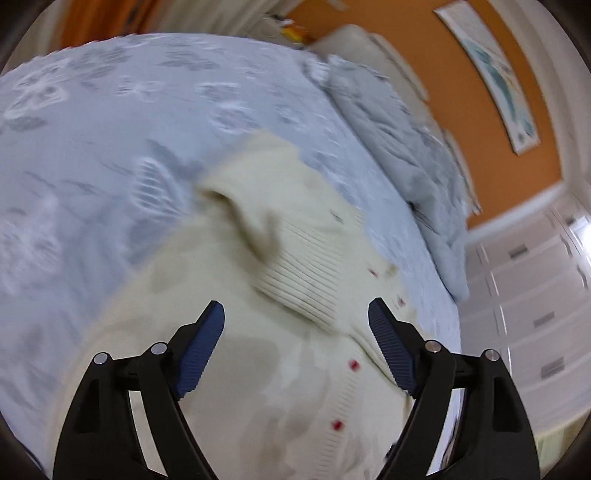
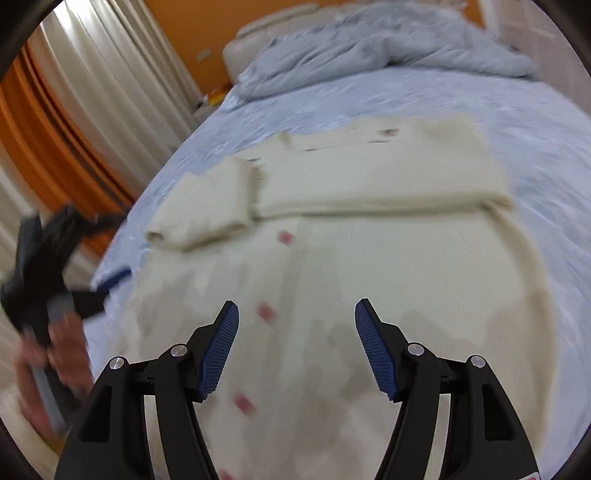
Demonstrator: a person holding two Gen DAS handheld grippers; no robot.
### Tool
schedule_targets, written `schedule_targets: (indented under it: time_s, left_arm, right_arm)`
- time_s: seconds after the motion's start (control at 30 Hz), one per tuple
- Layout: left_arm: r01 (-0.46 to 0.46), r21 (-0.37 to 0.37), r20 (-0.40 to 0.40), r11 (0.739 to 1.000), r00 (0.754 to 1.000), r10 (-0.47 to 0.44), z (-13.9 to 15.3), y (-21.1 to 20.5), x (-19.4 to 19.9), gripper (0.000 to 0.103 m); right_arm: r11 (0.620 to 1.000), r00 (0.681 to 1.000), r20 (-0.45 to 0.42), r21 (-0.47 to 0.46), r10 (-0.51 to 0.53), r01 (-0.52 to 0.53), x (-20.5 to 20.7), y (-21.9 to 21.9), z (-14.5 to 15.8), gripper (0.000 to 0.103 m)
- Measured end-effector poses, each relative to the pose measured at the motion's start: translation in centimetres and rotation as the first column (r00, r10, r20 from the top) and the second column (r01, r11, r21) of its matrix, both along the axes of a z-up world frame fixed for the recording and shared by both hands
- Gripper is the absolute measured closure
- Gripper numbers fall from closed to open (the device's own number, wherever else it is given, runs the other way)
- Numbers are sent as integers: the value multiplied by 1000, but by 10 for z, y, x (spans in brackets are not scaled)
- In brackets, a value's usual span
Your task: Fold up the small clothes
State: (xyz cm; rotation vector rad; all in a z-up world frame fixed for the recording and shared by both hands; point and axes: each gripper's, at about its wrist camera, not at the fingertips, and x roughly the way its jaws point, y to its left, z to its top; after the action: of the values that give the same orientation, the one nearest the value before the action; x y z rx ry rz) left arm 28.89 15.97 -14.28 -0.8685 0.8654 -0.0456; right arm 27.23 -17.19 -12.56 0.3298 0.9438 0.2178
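Nearest, left gripper (image 1: 296, 311) spread wide, nothing between the blue pads, poised over a cream cardigan (image 1: 258, 332). Right gripper (image 2: 296, 312) likewise parted and empty, above the same cardigan (image 2: 369, 266). No contact visible between pads and knit in either view. Cardigan spread on a pale blue bedspread (image 1: 92, 129), front up, a row of red buttons (image 1: 354, 364) down its middle. One sleeve (image 2: 369, 177) folded straight across the chest; the other sleeve (image 1: 295, 266) laid over toward the middle, ribbed cuff uppermost, its fold loose and rumpled. In the right wrist view, at the left edge, a hand (image 2: 55, 354) gripping the handle of the left gripper, well off to the side of the cardigan.

Farther back, a crumpled grey-blue duvet (image 2: 388, 48) heaped at the head of the bed, a cream headboard (image 2: 258, 33) behind it. Beyond, an orange wall (image 1: 461, 110) with a framed picture (image 1: 491, 74), pale curtains (image 2: 110, 74), white drawers (image 1: 535, 295).

Both views smeared by blur; knit pattern and button details hard to make out. Cardigan's hem cut off behind the gripper bodies at the bottom of each view.
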Motion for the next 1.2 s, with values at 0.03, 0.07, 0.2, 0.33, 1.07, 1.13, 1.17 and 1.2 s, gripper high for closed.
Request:
schedule_targets:
  time_s: [0.03, 0.07, 0.2, 0.33, 1.07, 1.13, 1.17, 1.2]
  left_arm:
    - [-14, 7, -24, 1000, 1000, 14, -2, 5, 1, 25]
    - [-47, 22, -59, 999, 997, 48, -7, 16, -3, 25]
    - [-89, 36, -116, 995, 989, 93, -30, 29, -29, 25]
    - [-7, 178, -61, 984, 998, 18, -44, 21, -44, 25]
    - [-18, 65, 80, 998, 997, 12, -30, 10, -38, 5]
    - [-69, -77, 74, 995, 994, 75, -24, 12, -19, 5]
    - [-83, -124, 39, 989, 995, 89, -28, 12, -3, 5]
    - [-104, -158, -4, 982, 994, 105, -33, 12, 12, 5]
  right_arm:
    - [1000, 1000, 0, -7, 11, -11, 13, 11, 2, 39]
    - [998, 999, 15, -65, 28, -27, 31, 30, 6, 39]
    - [891, 960, 100, -406, 263, -202, 63, 117, 16, 39]
    - [708, 875, 60, -614, 481, -348, 74, 183, -8, 39]
    - [846, 945, -181, 423, -272, 325, 80, -137, -69, 76]
    - [829, 940, -169, 443, -297, 341, 81, -144, -63, 50]
    - [813, 930, -165, 451, -329, 368, 81, -149, -59, 42]
    - [798, 920, -167, 458, -356, 392, 82, -155, -57, 40]
